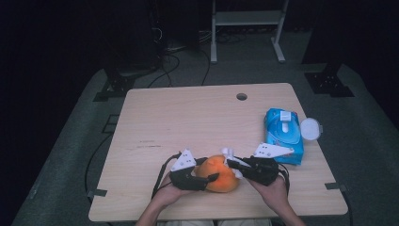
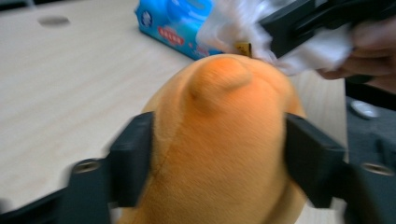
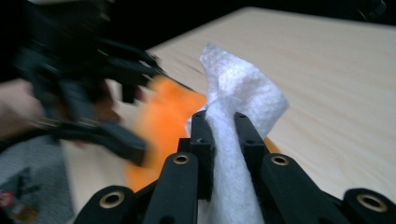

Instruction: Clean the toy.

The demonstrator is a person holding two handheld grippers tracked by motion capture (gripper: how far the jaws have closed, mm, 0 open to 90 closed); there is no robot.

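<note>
An orange plush toy point(image 1: 220, 174) lies near the table's front edge. My left gripper point(image 1: 210, 175) is shut on it from the left; in the left gripper view both black jaws press into the orange plush toy point(image 2: 219, 140). My right gripper point(image 1: 234, 165) comes in from the right, shut on a white wipe point(image 1: 229, 154). In the right gripper view the white wipe point(image 3: 243, 98) sticks up from between the jaws, next to the plush toy point(image 3: 163, 121). The wipe point(image 2: 233, 23) touches the top of the toy.
A blue pack of wet wipes point(image 1: 283, 134) lies at the table's right side, with a round white lid point(image 1: 311, 128) beside it at the edge. A cable hole point(image 1: 242, 96) is near the far edge of the wooden table point(image 1: 188, 117).
</note>
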